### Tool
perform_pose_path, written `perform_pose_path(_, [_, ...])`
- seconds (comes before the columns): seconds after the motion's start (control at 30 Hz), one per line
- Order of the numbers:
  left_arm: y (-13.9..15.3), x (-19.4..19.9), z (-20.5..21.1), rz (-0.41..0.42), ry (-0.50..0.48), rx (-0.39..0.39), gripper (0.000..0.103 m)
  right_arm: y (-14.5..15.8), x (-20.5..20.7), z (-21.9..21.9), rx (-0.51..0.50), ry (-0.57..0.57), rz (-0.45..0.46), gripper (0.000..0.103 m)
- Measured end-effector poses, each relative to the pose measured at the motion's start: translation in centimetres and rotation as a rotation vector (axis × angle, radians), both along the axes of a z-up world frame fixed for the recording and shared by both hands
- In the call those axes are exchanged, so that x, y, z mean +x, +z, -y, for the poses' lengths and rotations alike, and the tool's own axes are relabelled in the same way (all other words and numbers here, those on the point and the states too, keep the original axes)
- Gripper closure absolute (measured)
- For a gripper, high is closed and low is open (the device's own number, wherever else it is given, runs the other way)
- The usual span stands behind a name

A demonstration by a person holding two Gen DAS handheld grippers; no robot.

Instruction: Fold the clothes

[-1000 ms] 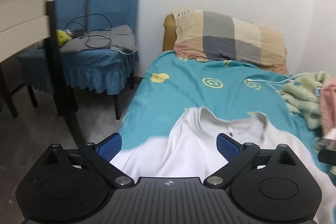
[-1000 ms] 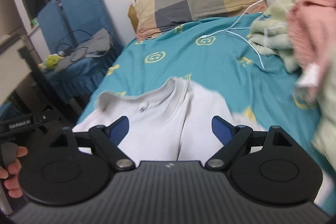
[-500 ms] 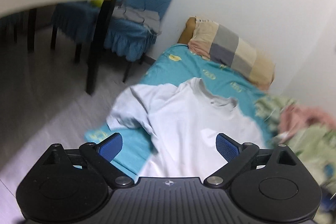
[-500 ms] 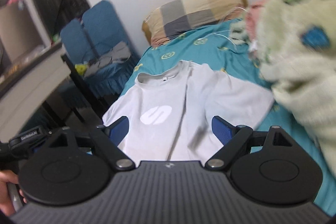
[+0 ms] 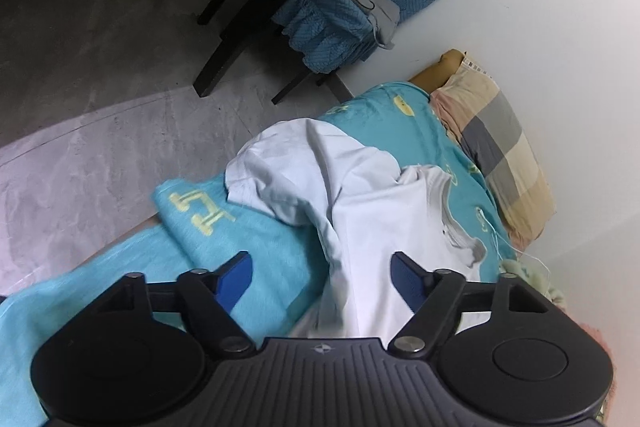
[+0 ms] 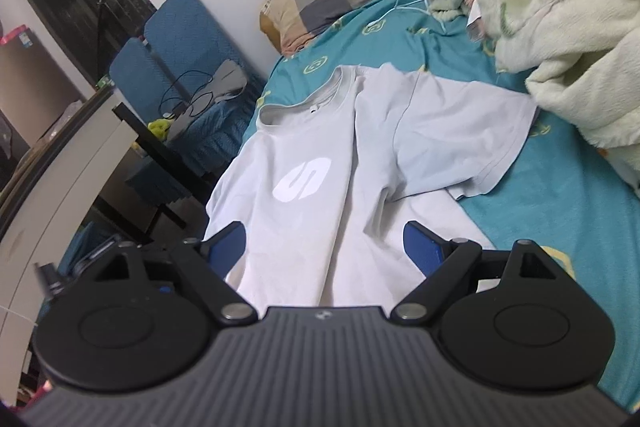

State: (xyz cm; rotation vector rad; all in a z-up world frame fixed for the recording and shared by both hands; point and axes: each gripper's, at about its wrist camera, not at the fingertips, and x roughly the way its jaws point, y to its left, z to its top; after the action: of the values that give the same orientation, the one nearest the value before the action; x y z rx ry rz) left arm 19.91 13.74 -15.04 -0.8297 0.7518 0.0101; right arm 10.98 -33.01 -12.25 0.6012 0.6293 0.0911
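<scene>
White cotton T-shirt spread on teal patterned bedsheet.
Left gripper jaws closing around shirt's side edge, unpinched; right gripper spread wide, pillow at one o'clock.

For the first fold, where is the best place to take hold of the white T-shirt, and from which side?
Probably the free hem of the sleeve on the white T-shirt. It lies flat on the teal sheet, thin edge exposed beside the fluffy blanket. The right gripper, jaws open, could come low from that outer side.

Two close wrist views over the bed, both sharing the white T-shirt.
</scene>
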Motion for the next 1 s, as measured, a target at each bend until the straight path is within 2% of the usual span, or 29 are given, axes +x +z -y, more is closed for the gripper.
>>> perform_pose_path(0.13, [-2.3,3.5,0.3,-0.006,0.015,-0.026,0.036,-0.8,1.1,0.2,0.008,0.0,-0.016,0.016])
perform_pose_path(0.23, [-3.8,5.9,0.6,-0.009,0.025,-0.043,0.045,-1.5,2.1,0.5,0.005,-0.009,-0.035,0.016])
perform_pose_path(0.3, [-4.5,7.2,1.2,-0.011,0.006,-0.005,0.064,-1.9,2.6,0.6,0.008,-0.014,-0.048,0.016])
perform_pose_path(0.33, [-4.4,7.7,1.4,-0.012,-0.006,0.034,0.07,-2.1,2.9,0.7,0.009,-0.017,-0.055,0.016])
perform_pose_path(0.37, [-4.2,8.2,1.5,-0.016,-0.018,0.077,0.09,-2.2,3.1,0.7,0.011,-0.018,-0.059,0.016])
perform_pose_path(0.4, [-3.9,8.7,1.5,-0.02,-0.028,0.124,0.098,-2.4,3.6,0.8,0.012,-0.017,-0.062,0.016])
perform_pose_path(0.57, [-1.1,11.2,0.8,-0.001,-0.038,0.384,0.1,-2.7,4.1,0.4,-0.001,-0.007,-0.066,0.016])
perform_pose_path(0.63, [-0.1,12.2,0.6,-0.009,-0.038,0.506,0.1,-2.8,4.1,0.3,-0.014,-0.007,-0.067,0.016])
perform_pose_path(0.7, [0.0,13.1,0.6,-0.03,-0.044,0.589,0.1,-2.9,4.3,0.3,-0.023,-0.009,-0.072,0.016])
perform_pose_path(0.77, [-0.3,13.4,0.3,-0.068,-0.058,0.589,0.098,-3.1,4.5,0.3,-0.024,-0.015,-0.077,0.016])
perform_pose_path(0.83, [-0.4,12.5,-0.4,-0.074,-0.074,0.533,0.094,-3.1,4.7,0.3,-0.033,-0.017,-0.077,0.016])
perform_pose_path(0.9, [-0.2,11.1,-1.0,-0.097,-0.094,0.497,0.081,-3.0,4.9,0.1,-0.045,-0.015,-0.073,0.016])
perform_pose_path(1.0, [0.8,7.7,-2.1,-0.16,-0.168,0.417,0.073,-2.7,4.9,0.1,-0.049,-0.015,-0.065,0.016])
